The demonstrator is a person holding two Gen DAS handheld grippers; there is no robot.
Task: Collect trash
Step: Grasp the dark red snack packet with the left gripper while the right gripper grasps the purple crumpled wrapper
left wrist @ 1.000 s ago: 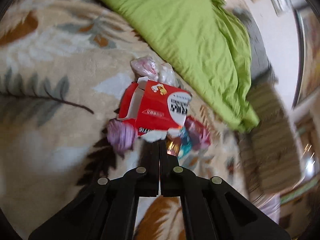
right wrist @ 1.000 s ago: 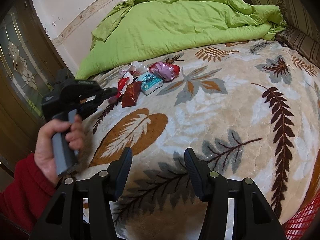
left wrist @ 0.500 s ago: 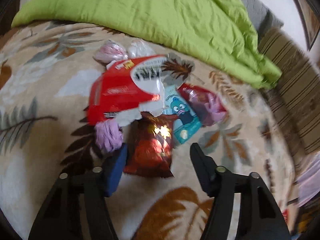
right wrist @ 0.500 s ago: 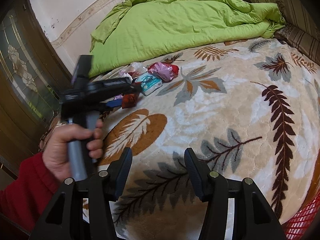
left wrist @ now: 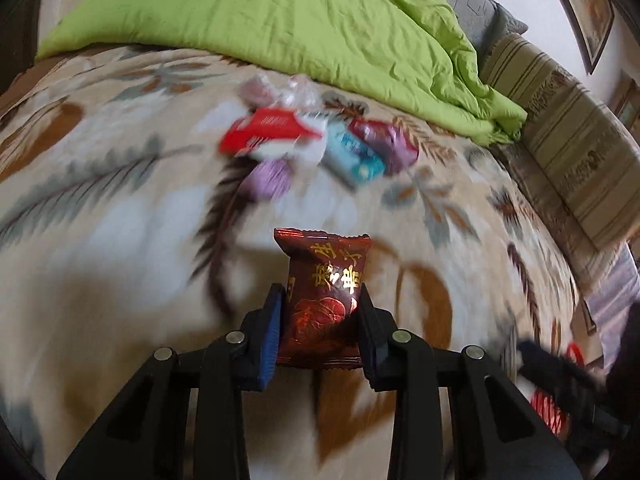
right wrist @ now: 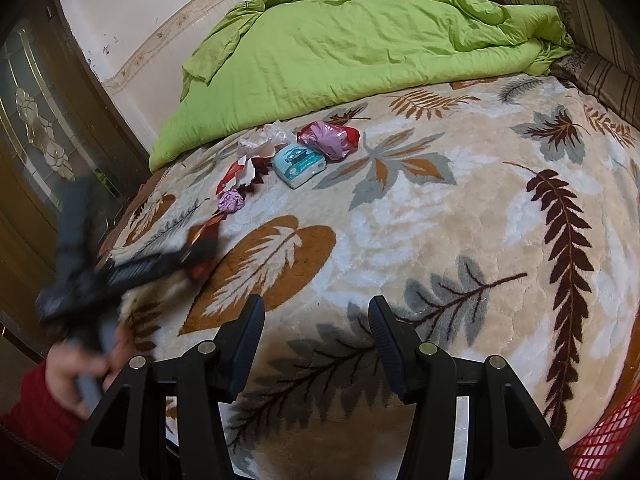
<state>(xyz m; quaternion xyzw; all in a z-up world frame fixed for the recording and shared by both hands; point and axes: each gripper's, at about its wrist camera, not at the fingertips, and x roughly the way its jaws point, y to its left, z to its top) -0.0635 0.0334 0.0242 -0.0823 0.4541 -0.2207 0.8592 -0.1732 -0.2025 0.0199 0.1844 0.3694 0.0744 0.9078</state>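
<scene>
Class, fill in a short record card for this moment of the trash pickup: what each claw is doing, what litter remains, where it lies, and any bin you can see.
Left claw: shut on dark red foil snack packet, lifted clear of the bedspread
Right claw: open, empty
Litter left: red-and-white torn carton, light blue tissue pack, crumpled purple wrapper, pink-and-red plastic bag
Surface: cream leaf-patterned bedspread
Behind the litter: green quilt
Bin: red mesh basket, bottom right corner

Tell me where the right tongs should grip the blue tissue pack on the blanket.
Probably across the blue tissue pack at its two long sides, coming from above. It lies flat on the leaf-print blanket, its near-right edges are free, and the open right tongs look wide enough.
</scene>
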